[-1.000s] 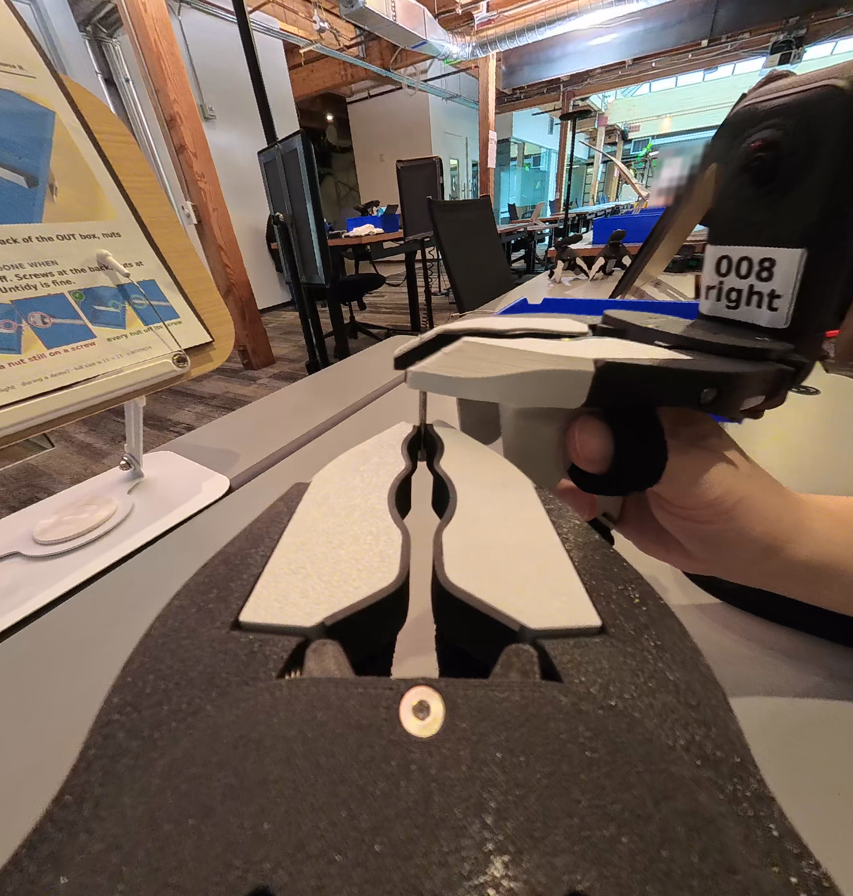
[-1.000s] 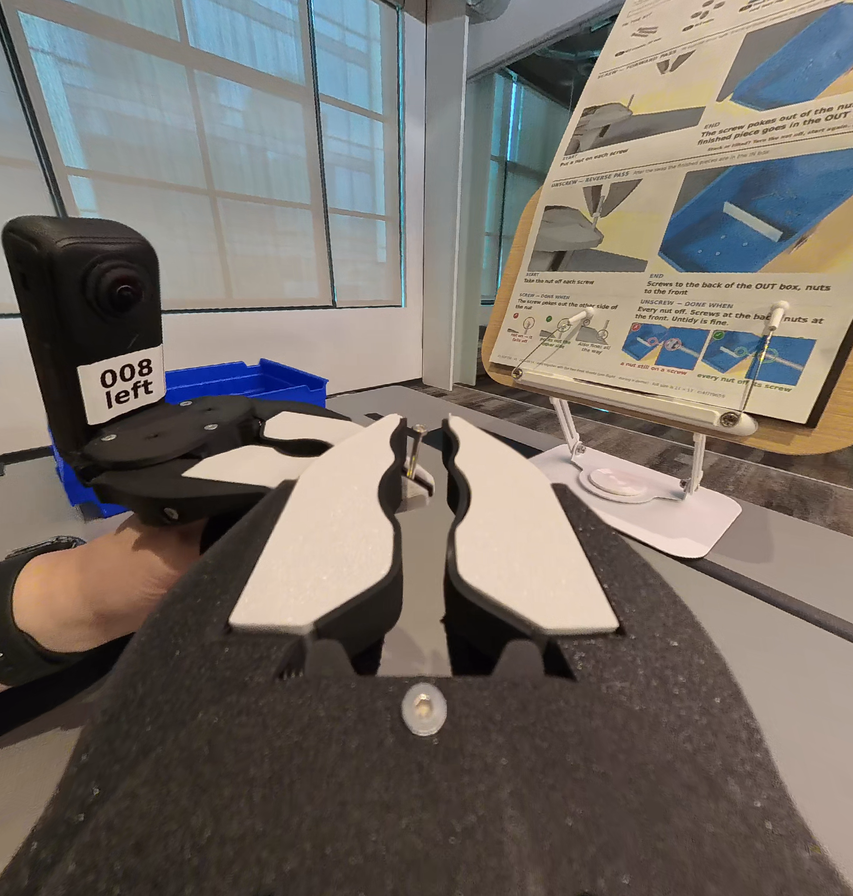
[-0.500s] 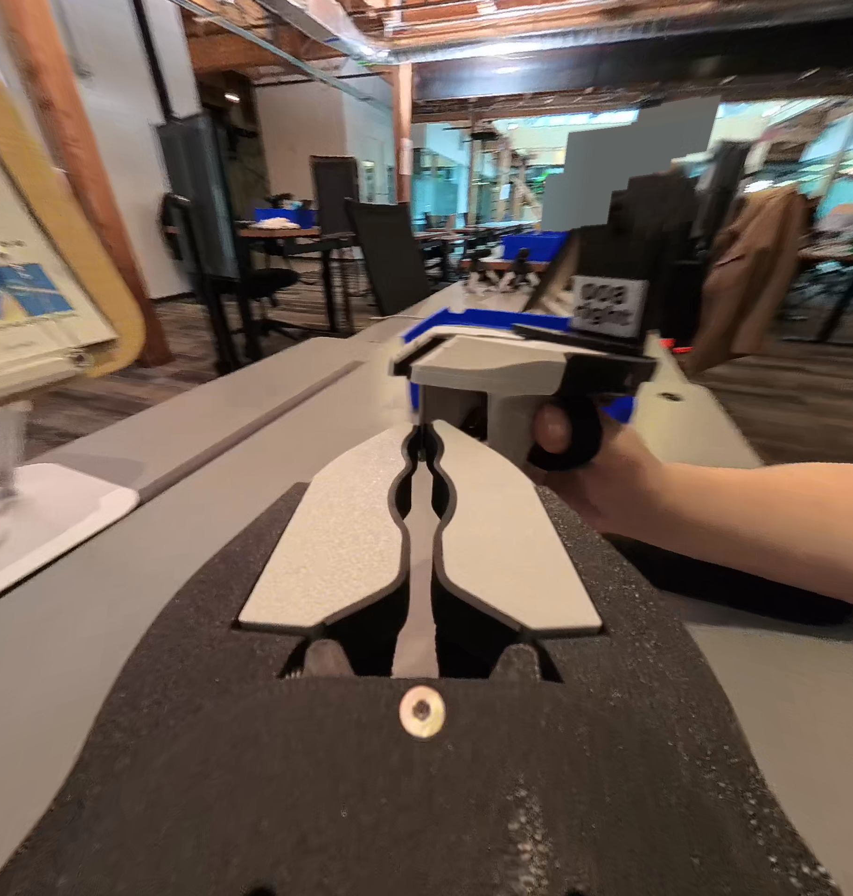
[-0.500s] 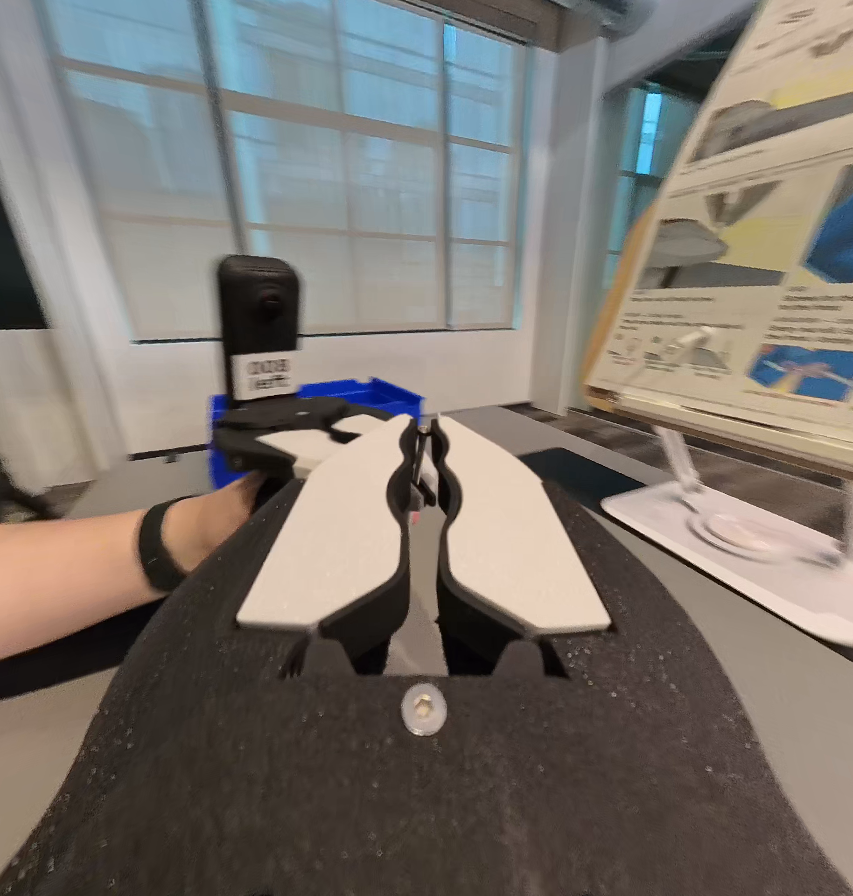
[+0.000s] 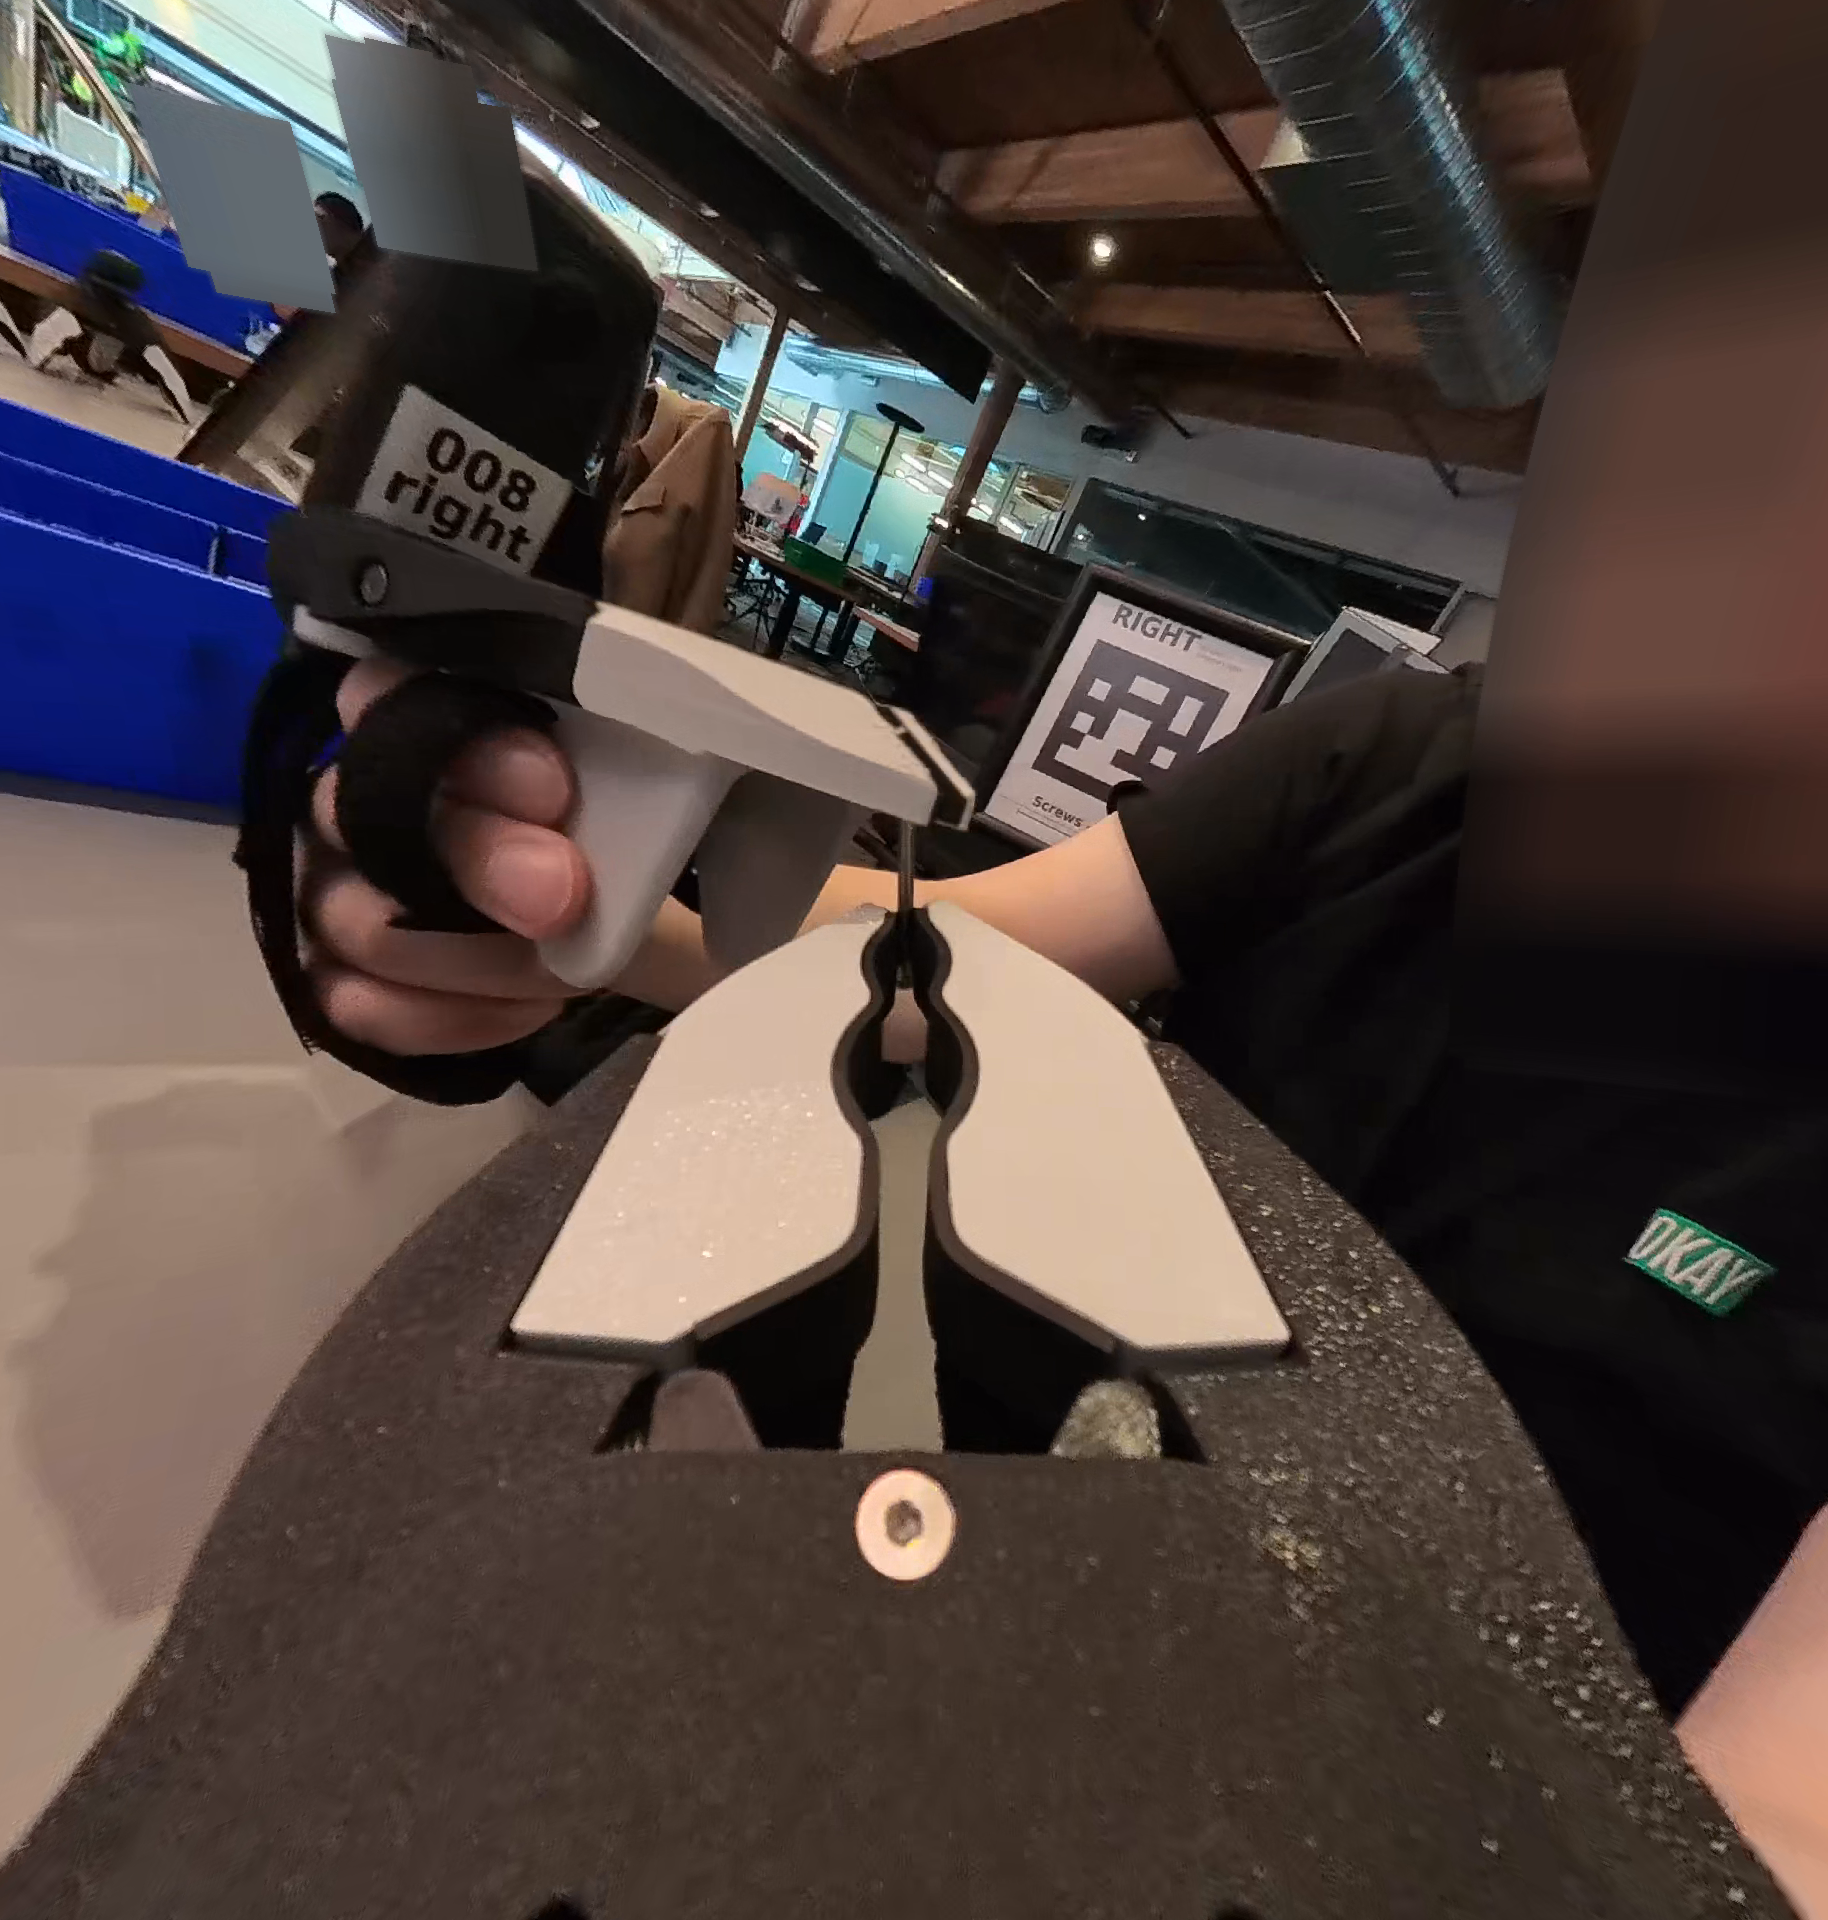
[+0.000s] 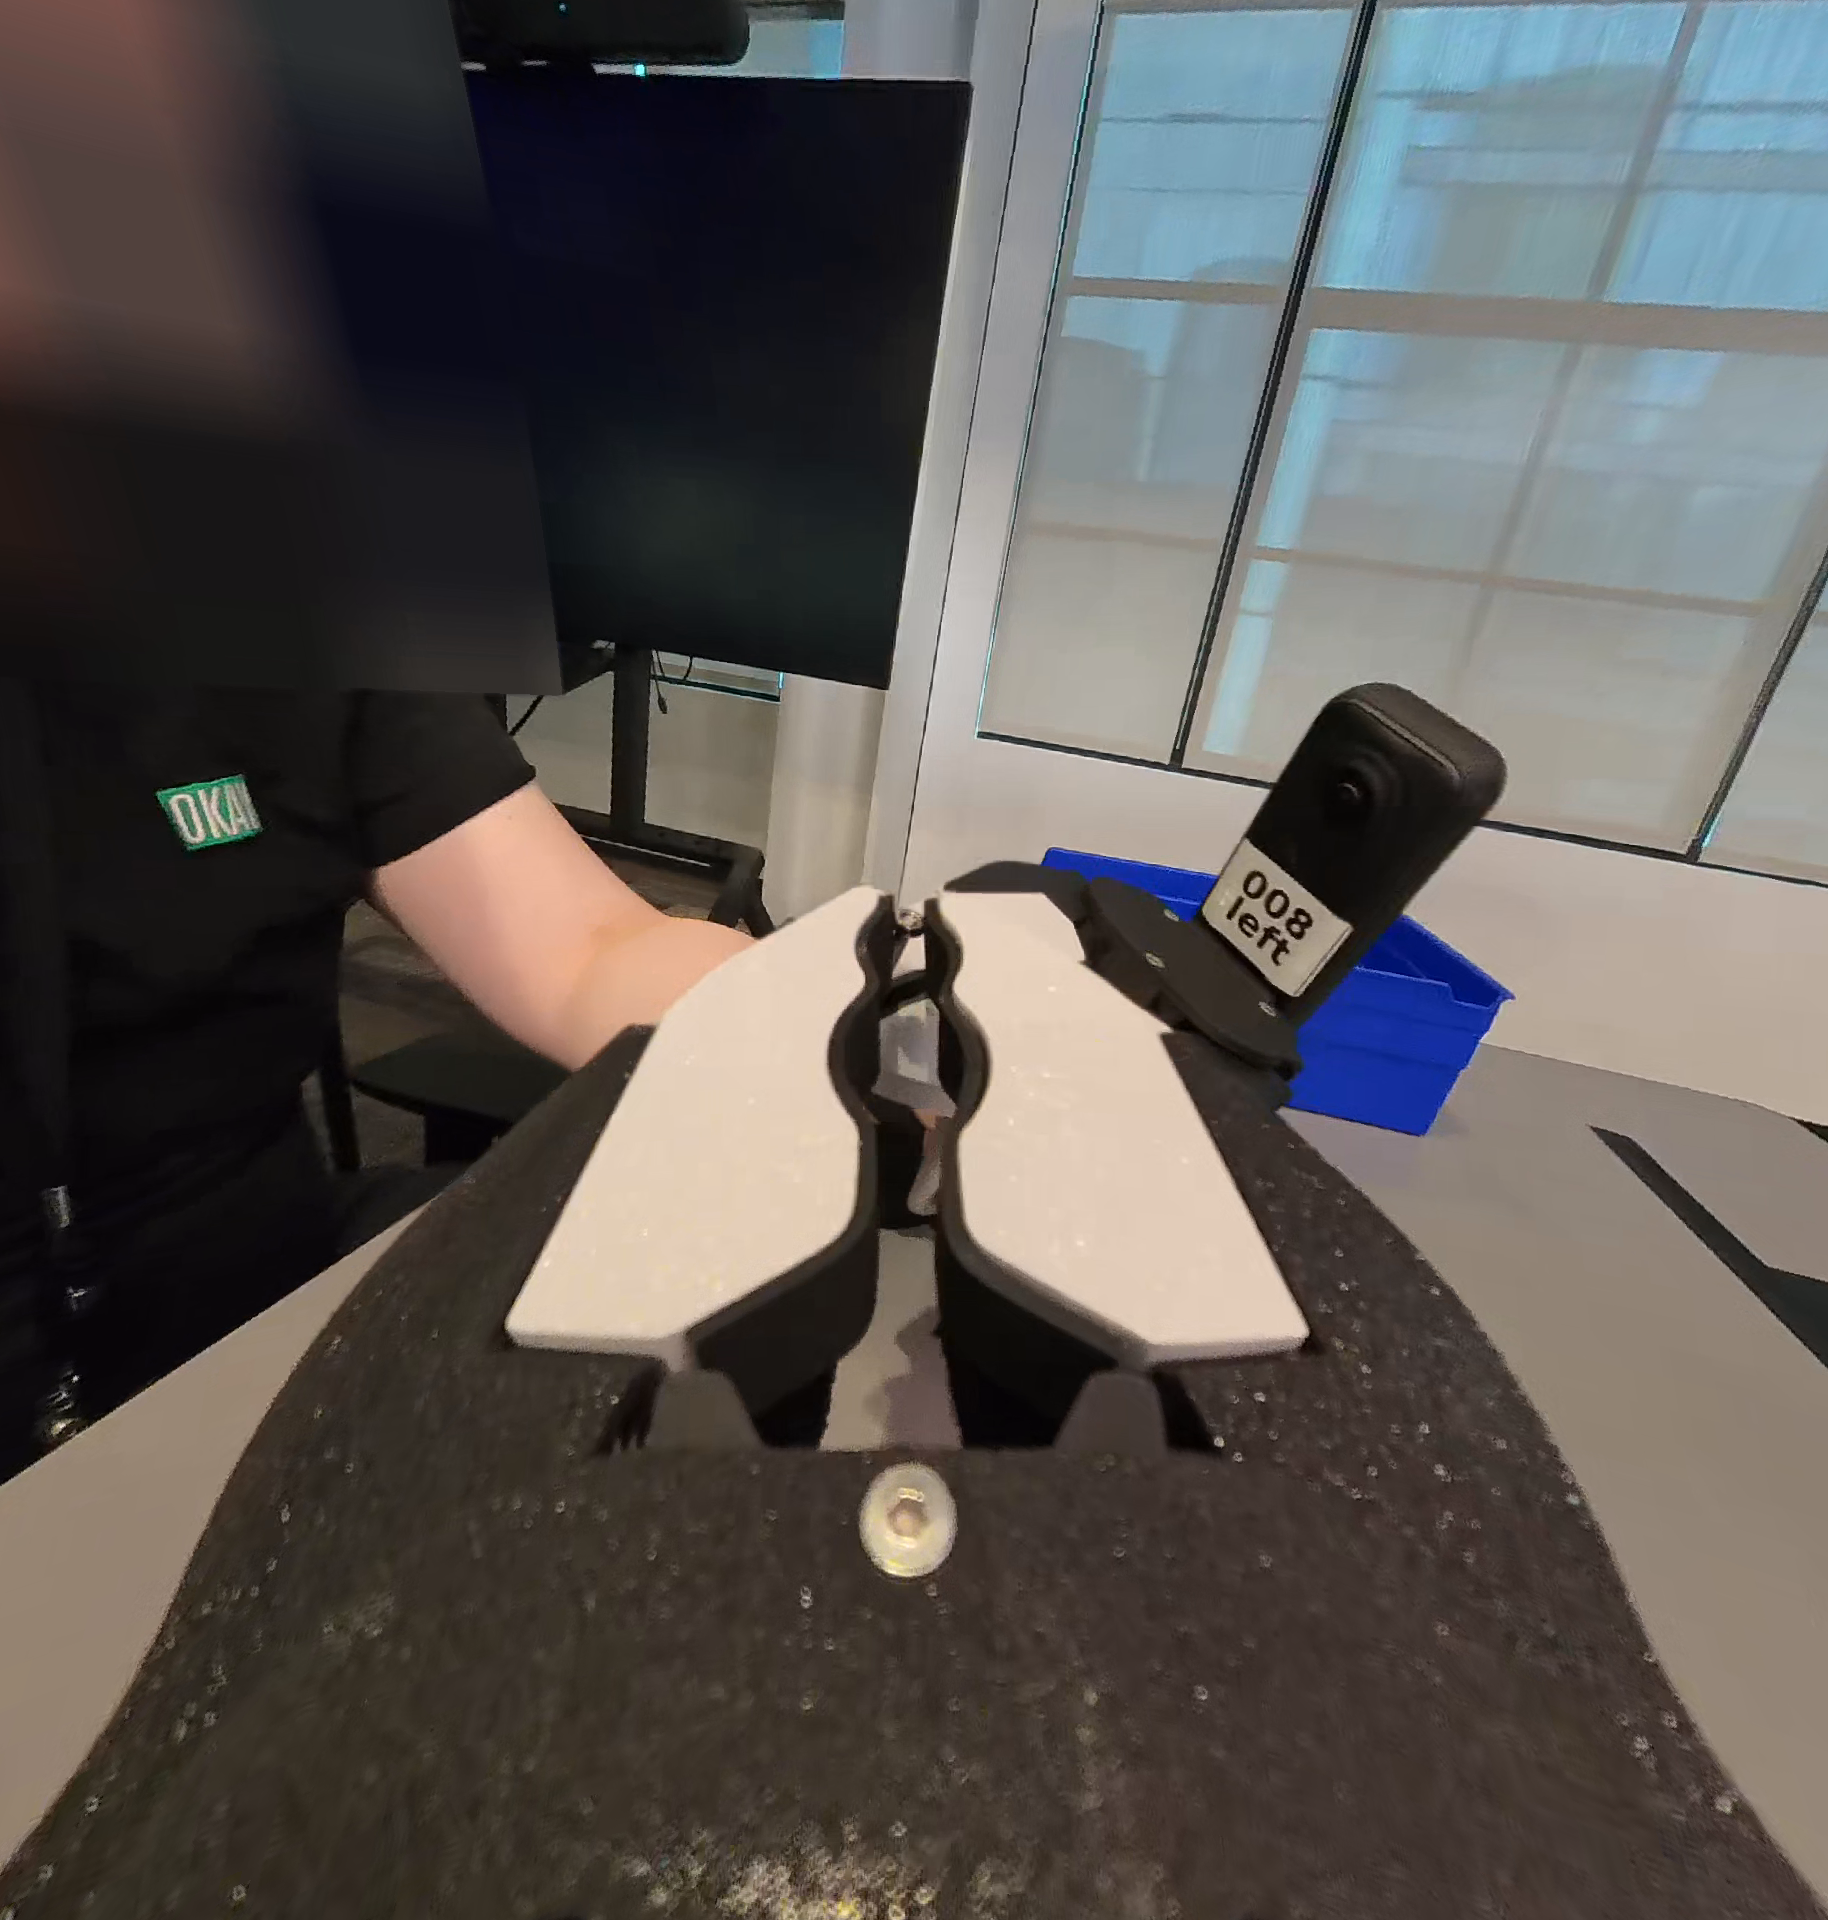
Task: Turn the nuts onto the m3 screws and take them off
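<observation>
Both tools pinch one screw (image 5: 905,883) (shaft upright): left tool (image 5: 902,920) below, right tool (image 6: 906,920) atop.

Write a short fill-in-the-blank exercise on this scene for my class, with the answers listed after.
1. The left tool is shut on a thin ____.
2. Behind the camera on the left tool sits a bin coloured ____.
3. The person's shirt is ____.
4. The right tool pinches a small metal part at its ____.

Answers: screw; blue; black; tips
</observation>
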The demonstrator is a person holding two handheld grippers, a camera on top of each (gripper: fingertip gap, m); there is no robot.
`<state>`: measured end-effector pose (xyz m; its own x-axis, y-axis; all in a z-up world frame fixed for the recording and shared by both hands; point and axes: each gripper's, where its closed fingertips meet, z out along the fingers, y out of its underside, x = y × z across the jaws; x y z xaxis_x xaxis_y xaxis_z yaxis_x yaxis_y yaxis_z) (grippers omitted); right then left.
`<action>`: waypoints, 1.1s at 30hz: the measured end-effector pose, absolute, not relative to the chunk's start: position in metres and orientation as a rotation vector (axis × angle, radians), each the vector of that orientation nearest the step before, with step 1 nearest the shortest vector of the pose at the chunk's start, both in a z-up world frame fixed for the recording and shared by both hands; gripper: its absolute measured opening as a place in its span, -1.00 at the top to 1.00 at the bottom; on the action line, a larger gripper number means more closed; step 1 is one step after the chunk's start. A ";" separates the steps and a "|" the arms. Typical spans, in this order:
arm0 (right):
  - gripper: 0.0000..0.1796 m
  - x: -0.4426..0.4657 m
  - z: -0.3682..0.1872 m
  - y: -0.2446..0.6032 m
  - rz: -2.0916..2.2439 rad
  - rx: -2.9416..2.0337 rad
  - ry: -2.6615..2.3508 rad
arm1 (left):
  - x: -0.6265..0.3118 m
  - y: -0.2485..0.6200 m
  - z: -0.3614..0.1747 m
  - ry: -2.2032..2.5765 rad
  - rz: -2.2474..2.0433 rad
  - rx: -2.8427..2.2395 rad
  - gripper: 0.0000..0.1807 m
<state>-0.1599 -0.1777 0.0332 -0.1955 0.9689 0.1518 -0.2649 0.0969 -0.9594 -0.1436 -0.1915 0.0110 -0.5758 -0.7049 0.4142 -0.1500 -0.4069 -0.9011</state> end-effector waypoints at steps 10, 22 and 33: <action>0.58 -0.141 0.053 -0.124 1.290 -0.985 -0.850 | -0.144 -0.144 0.017 1.194 -1.769 -1.223 0.98; 0.75 -0.140 0.036 -0.071 0.730 -1.286 -0.588 | -0.147 -0.066 0.010 0.855 -0.897 -1.335 0.98; 0.82 -0.148 0.032 -0.073 0.343 -1.300 -0.570 | -0.136 -0.068 0.007 0.825 -0.728 -1.343 0.98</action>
<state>-0.1485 -0.0726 0.0318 0.8155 0.5425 0.2016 0.0757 0.2455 -0.9664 -0.1359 -0.0678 0.0067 0.5324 -0.8416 -0.0909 -0.0147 0.0982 -0.9951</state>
